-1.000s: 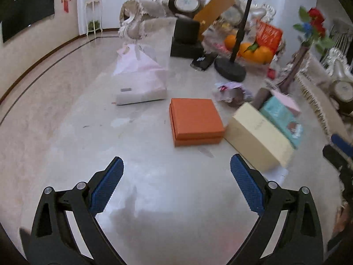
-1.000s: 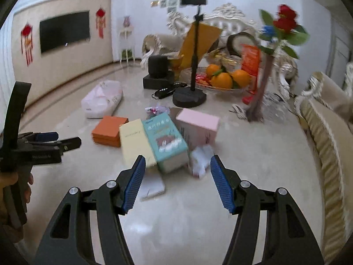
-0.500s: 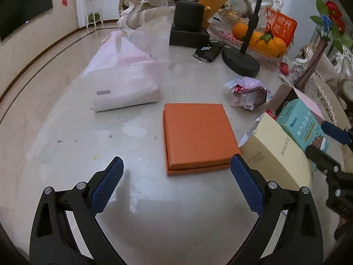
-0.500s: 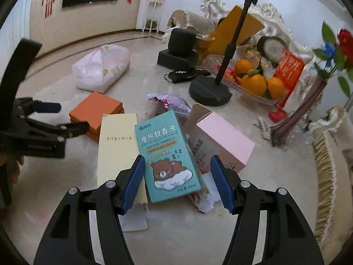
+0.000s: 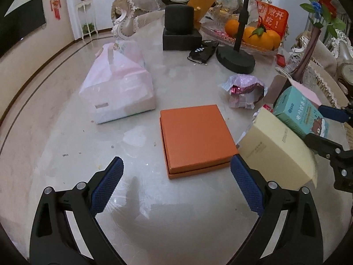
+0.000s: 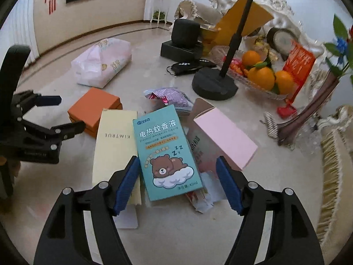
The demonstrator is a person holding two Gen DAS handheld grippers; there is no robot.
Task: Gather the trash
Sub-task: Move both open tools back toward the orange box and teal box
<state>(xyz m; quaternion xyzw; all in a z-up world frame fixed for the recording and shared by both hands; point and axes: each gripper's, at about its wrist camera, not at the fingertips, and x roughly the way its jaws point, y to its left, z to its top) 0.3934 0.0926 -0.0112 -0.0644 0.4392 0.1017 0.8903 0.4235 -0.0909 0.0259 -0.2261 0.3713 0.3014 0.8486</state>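
Trash lies on the pale marble table. An orange box (image 5: 195, 137) sits just ahead of my left gripper (image 5: 175, 163), which is open with its near edge between the fingertips, untouched. Right of it lie a cream box (image 5: 275, 152), a teal box with a bear (image 6: 165, 154) and a pink box (image 6: 222, 137). A crumpled wrapper (image 6: 169, 97) lies behind them and torn paper (image 6: 205, 198) under them. My right gripper (image 6: 177, 162) hangs over the teal box's near end. Its jaws are opening and the pads stand clear of the box.
A tissue pack in a pink bag (image 5: 119, 88) lies at the left. Behind stand a black stand base (image 5: 235, 59), a black speaker on a box (image 5: 179, 33), a fruit tray's rim (image 5: 214, 32) and a dark vase (image 5: 306, 61). A sofa edge (image 6: 335, 154) runs along the right.
Both grippers have come forward and down towards the boxes, which now fill more of each view. The right jaws stand wider apart than before.
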